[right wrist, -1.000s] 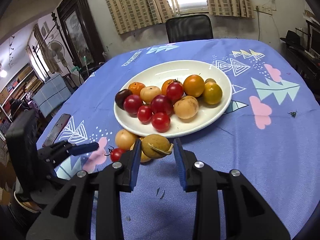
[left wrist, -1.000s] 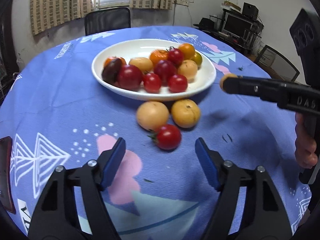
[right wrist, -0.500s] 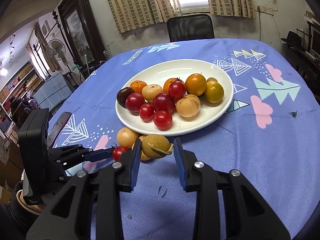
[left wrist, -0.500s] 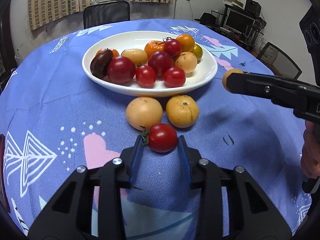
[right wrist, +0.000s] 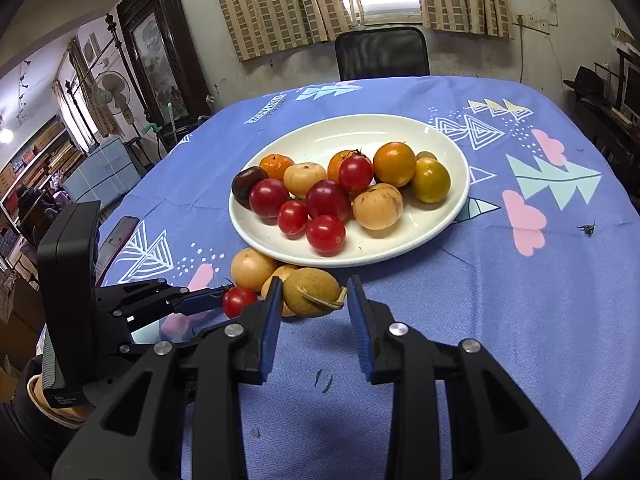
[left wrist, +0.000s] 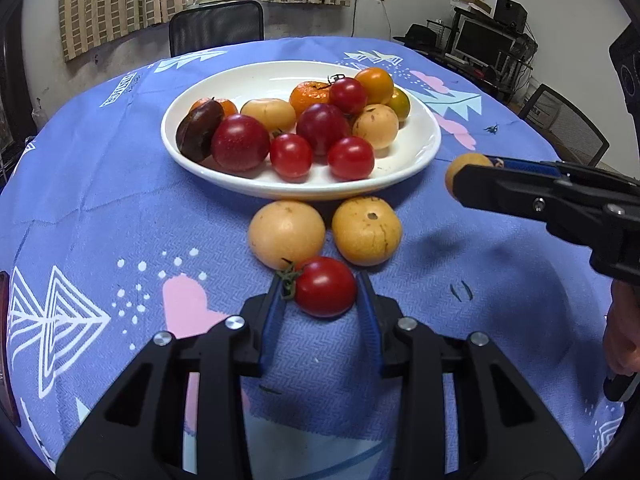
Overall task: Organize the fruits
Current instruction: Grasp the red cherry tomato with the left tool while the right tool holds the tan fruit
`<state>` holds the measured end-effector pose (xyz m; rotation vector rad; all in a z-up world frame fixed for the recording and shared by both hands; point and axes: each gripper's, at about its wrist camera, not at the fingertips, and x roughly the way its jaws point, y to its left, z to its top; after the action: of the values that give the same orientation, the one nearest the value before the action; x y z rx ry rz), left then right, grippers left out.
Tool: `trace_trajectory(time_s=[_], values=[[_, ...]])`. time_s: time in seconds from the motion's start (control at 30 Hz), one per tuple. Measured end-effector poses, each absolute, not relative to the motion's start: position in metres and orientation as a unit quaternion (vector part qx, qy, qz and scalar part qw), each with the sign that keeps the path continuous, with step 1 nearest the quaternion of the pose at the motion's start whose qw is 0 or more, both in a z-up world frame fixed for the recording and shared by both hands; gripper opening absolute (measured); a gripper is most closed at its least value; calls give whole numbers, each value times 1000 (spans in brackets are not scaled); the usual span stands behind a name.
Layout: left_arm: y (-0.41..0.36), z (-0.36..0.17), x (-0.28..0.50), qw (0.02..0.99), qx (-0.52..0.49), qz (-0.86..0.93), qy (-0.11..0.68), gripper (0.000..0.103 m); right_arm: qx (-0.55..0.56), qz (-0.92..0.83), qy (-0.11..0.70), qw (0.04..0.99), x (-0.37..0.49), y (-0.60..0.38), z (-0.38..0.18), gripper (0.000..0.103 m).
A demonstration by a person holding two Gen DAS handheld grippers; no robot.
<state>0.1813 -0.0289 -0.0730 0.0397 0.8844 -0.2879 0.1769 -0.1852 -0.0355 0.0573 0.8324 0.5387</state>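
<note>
Red and glossy, a small round cherry tomato (left wrist: 325,286) with a green stalk is sitting between the blue pads of the left gripper (left wrist: 320,300), which has narrowed from wide open a second ago and is now closing onto it on the blue patterned worktop (left wrist: 100,208). Likely the lift comes next. Just beyond are lying two tan round fruits (left wrist: 286,234), then the white oval plate (left wrist: 420,160) of fruit. The right gripper (right wrist: 314,306) is holding a brown oval fruit (right wrist: 314,291) nearby.
</note>
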Motion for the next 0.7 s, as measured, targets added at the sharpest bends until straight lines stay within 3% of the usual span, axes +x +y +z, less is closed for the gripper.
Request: trace_trajectory(time_s=[0.7], values=[[-3,-35,170,912,-16,-152,381,35,35,267,377,886,179,-189,-32,33]])
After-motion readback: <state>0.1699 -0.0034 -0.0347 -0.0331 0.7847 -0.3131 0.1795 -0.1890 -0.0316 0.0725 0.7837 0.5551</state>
